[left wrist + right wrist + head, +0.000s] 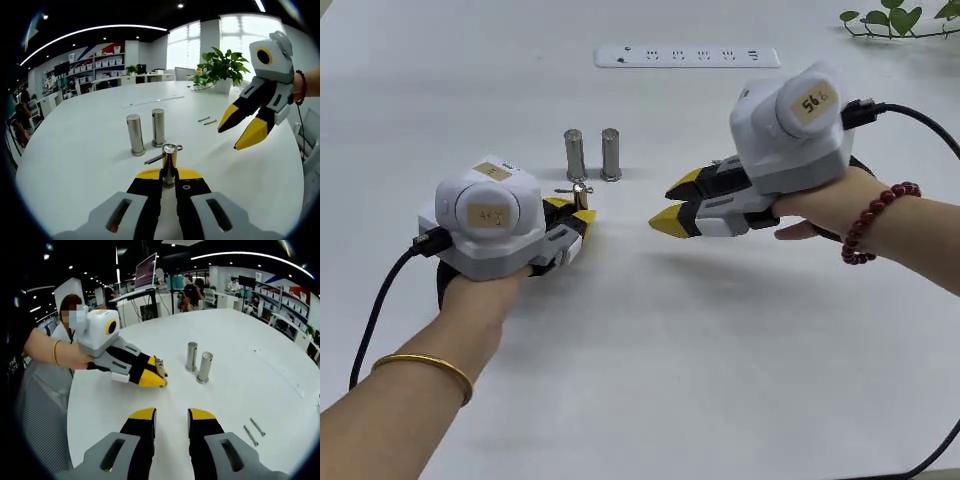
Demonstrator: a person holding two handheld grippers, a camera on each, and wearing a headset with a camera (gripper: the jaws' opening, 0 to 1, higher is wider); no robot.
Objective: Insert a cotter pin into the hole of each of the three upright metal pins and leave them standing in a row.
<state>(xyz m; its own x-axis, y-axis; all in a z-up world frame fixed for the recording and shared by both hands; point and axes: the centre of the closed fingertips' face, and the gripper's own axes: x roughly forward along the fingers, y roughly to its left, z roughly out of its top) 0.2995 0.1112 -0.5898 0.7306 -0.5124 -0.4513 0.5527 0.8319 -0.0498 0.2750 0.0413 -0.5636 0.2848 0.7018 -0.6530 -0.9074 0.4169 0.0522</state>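
Note:
My left gripper (578,212) is shut on an upright metal pin (169,159) standing on the white table (650,360). A cotter pin (154,159) sticks out through the hole near that pin's top. Just beyond stand two more upright metal pins (575,153) (610,152), side by side and bare. To the right of the held pin my right gripper (662,206) hovers open with nothing between its fingers, pointing left. In the right gripper view the left gripper (150,374) clasps the held pin (159,366), beside the two free pins (191,356) (204,367).
Two loose cotter pins (207,120) lie on the table to the right of the upright pins, also visible as cotter pins (254,430) in the right gripper view. A white power strip (687,56) lies at the far edge, and a plant (895,18) sits at the far right.

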